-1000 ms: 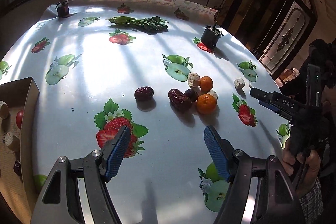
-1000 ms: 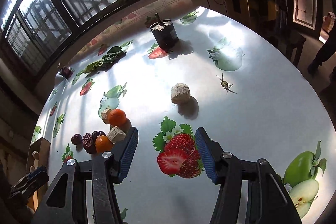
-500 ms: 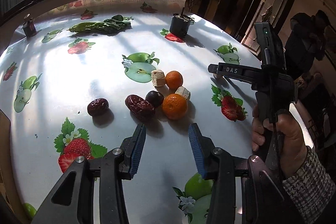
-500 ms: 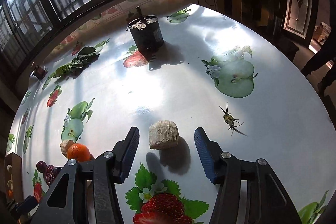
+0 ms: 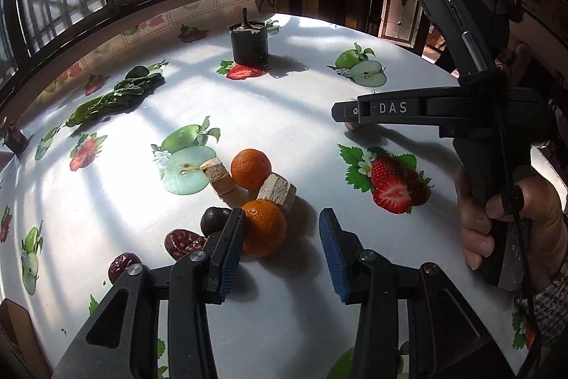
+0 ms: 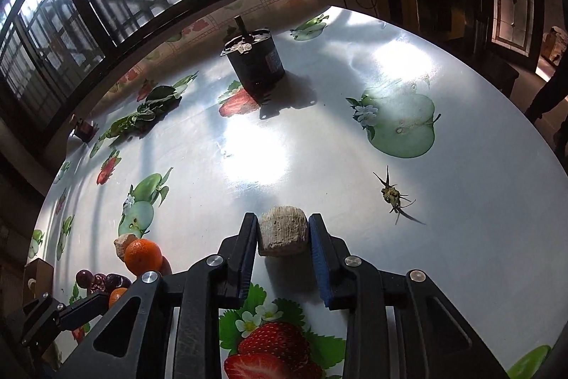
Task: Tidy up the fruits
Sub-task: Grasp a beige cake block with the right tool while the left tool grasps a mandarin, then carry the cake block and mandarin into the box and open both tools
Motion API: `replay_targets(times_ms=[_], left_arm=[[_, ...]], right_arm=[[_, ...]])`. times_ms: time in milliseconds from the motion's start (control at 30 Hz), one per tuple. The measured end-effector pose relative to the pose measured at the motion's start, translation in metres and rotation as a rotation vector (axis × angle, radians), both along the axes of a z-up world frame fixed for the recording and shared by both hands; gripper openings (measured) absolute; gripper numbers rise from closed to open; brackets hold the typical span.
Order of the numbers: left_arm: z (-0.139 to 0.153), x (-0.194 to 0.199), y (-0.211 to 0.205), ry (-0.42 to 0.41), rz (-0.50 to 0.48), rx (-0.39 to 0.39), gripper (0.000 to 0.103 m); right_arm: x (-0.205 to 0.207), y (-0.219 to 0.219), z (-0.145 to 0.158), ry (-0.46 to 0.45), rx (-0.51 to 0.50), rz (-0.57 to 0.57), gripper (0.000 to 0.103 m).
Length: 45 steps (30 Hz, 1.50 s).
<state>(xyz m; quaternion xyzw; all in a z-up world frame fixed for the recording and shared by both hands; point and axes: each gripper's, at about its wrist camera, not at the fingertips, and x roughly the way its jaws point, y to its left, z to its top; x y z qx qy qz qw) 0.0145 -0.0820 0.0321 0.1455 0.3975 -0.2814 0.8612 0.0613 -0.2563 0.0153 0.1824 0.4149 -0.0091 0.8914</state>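
The right hand-held gripper [image 6: 283, 245] is seen closed in on a pale, rough cylindrical chunk [image 6: 282, 231]; its jaws have just been closing, and both blue pads [image 6: 321, 258] lie against the chunk's sides, so it is held while resting on the bench [image 6: 461, 254]. A small dried stem piece [image 6: 392, 196] lies on the cloth to the right of this gripper, well apart. A dark cylindrical can [image 6: 254, 61] stands far ahead of it, and leafy greens [image 6: 142, 121] lie ahead and to the left.

The left hand-held gripper [image 5: 282, 245] is held at a narrow opening over the fruit cluster, its jaws having just closed partway. An orange [image 5: 264, 229] is found just inside the left finger [image 5: 227, 254], touching or nearly touching it, while a clear gap is left to the right finger, so nothing is gripped. Just ahead of this gripper a second orange [image 5: 250, 167] and two pale chunks [image 5: 277, 192] are clustered. To the left of its left finger a dark round fruit [image 5: 213, 219] and two red dates [image 5: 183, 242] are seen. The right gripper, held in a person's hand [image 5: 511, 226], is seen ahead and to the right.
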Motion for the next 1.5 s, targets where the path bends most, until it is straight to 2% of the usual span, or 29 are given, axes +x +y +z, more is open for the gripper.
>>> replay_targets(times_ms=[267, 333, 433, 567, 700, 867, 967, 1067, 1133, 1233, 1400, 1500], left_arm=[[-0.009, 0.013, -0.006, -0.030, 0.011, 0.078, 0.042], [-0.010, 0.010, -0.011, -0.043, 0.009, 0.095, 0.032], [-0.011, 0.002, -0.017, -0.078, 0.032, 0.127, 0.029], [-0.003, -0.005, -0.006, -0.028, 0.078, 0.059, 0.029], [0.018, -0.023, 0.016, -0.021, 0.135, -0.018, 0.029], [0.041, -0.047, 0.069, 0.003, 0.240, -0.126, 0.029], [0.050, -0.062, 0.115, 0.026, 0.326, -0.190, 0.029], [0.055, -0.074, 0.168, 0.064, 0.420, -0.256, 0.029], [0.057, -0.083, 0.204, 0.067, 0.488, -0.274, 0.029], [0.058, -0.099, 0.256, 0.042, 0.592, -0.263, 0.029], [0.048, -0.118, 0.334, 0.027, 0.770, -0.238, 0.030], [0.039, -0.126, 0.370, 0.035, 0.863, -0.220, 0.030]], right_arm=[[0.001, -0.001, 0.001, 0.004, 0.029, 0.006, 0.031], [0.001, -0.001, 0.003, -0.001, 0.032, 0.010, 0.031], [0.001, -0.002, 0.005, -0.007, 0.035, 0.014, 0.031], [-0.002, -0.005, 0.008, -0.026, 0.063, 0.023, 0.031], [-0.005, -0.012, 0.011, -0.050, 0.160, 0.041, 0.031], [-0.006, -0.022, 0.009, -0.076, 0.324, 0.070, 0.031], [-0.008, -0.018, 0.009, -0.084, 0.364, 0.090, 0.031], [-0.013, -0.005, 0.007, -0.074, 0.333, 0.100, 0.031], [-0.019, 0.008, 0.007, -0.057, 0.288, 0.108, 0.031], [-0.033, 0.035, 0.015, -0.059, 0.211, 0.143, 0.031], [-0.059, 0.098, 0.033, -0.059, 0.171, 0.252, 0.031], [-0.070, 0.151, 0.048, -0.065, 0.150, 0.358, 0.031]])
